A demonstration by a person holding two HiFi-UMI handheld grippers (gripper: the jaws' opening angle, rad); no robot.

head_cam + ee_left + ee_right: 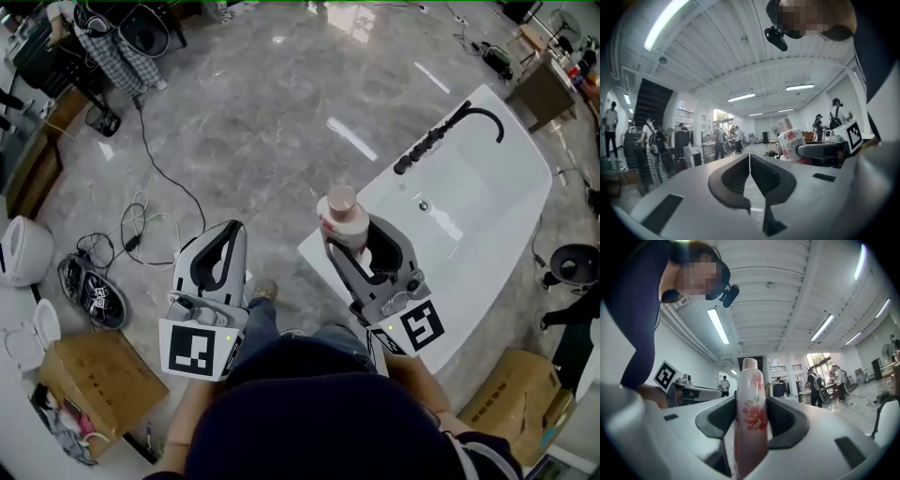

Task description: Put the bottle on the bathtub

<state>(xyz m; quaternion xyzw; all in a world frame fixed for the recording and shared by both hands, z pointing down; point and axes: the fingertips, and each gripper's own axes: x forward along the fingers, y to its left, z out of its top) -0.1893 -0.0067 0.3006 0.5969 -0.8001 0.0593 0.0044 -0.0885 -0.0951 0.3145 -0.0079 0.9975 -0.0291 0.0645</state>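
Observation:
A white bottle (pixel 342 214) with a pink cap and red flower print stands upright between the jaws of my right gripper (pixel 353 232), which is shut on it. It hangs above the near corner of the white bathtub (pixel 487 202). In the right gripper view the bottle (pixel 750 413) fills the gap of the right gripper (pixel 751 418), with both pads against its sides. My left gripper (pixel 230 234) is held over the floor left of the tub, and in its own view the left gripper (pixel 750 164) is shut on nothing. The bottle (pixel 790 143) shows at that view's right.
A black faucet (pixel 469 117) with a row of knobs stands on the tub's far rim. Cardboard boxes (pixel 103 375) sit at the lower left and another box (pixel 511 394) at the lower right. Cables (pixel 141 225) and shoes (pixel 89 291) lie on the grey floor. People stand far off.

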